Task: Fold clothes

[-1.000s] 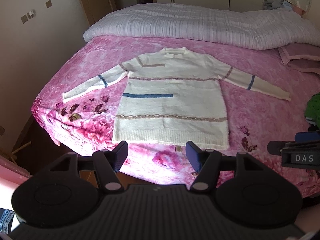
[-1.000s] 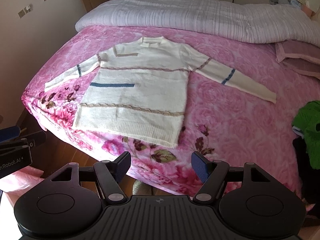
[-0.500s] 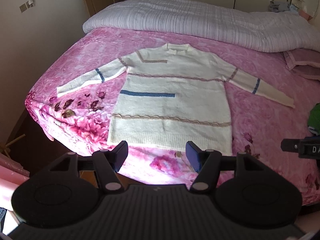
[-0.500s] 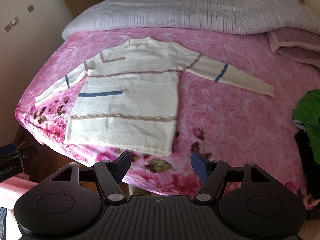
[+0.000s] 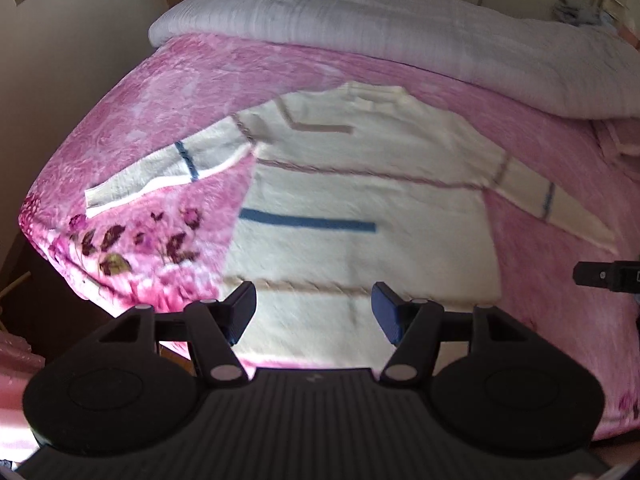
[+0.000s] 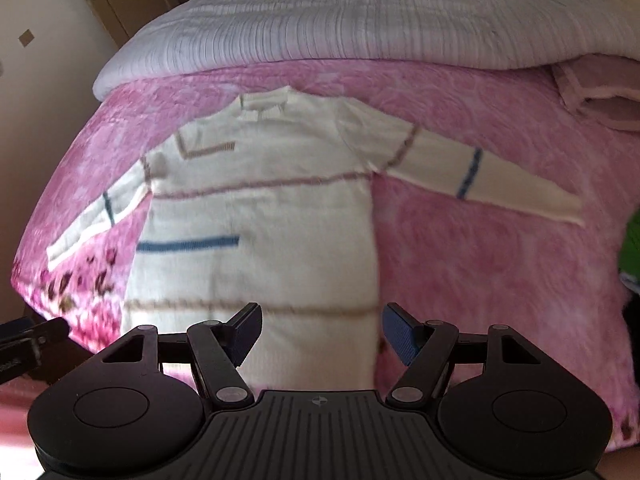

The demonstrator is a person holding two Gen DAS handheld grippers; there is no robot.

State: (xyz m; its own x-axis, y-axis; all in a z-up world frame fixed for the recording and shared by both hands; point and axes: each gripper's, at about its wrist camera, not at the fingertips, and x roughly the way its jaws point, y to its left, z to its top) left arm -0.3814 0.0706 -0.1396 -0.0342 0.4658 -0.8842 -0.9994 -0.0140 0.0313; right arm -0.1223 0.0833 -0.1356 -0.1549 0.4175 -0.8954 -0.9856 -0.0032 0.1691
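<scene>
Cream sweater (image 5: 360, 184) is lying flat, unfolded, along the bed's (image 5: 160, 92) near edge; both grippers (image 5: 313, 312) (image 6: 322, 332) are hovering wide, holding nothing; 0 folds made.

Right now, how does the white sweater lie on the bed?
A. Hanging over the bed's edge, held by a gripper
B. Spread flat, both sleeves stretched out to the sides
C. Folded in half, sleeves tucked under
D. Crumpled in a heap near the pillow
B: the sweater lies flat on the pink bed cover with both sleeves out to the sides, not yet folded.
</scene>
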